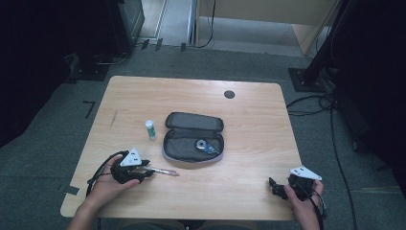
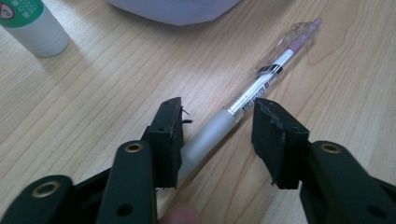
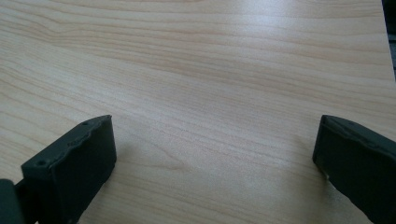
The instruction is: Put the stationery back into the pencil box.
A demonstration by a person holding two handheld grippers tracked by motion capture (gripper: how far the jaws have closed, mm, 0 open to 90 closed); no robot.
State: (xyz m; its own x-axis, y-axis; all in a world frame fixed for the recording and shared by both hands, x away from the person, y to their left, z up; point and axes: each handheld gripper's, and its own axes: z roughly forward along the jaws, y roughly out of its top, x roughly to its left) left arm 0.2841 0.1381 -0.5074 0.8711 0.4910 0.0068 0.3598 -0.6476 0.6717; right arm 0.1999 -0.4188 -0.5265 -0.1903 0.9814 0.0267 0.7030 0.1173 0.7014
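A clear pen [image 1: 164, 171] [image 2: 261, 77] with a pink tip and a frosted grip lies on the wooden table [image 1: 249, 120], in front of an open grey pencil case [image 1: 194, 139] [image 2: 173, 9]. My left gripper [image 1: 146, 172] [image 2: 217, 119] straddles the pen's grip end. One pad rests against the grip, the other stands apart from it, so the jaws are open. My right gripper [image 1: 273, 187] [image 3: 215, 140] sits at the table's front right, open wide over bare wood.
A small white glue stick [image 1: 150, 129] [image 2: 32, 23] with a green label stands left of the case. A correction tape roller [image 1: 206, 146] lies inside the case. A black cable hole cap [image 1: 229, 94] sits near the far edge. Cables run over the floor at the right.
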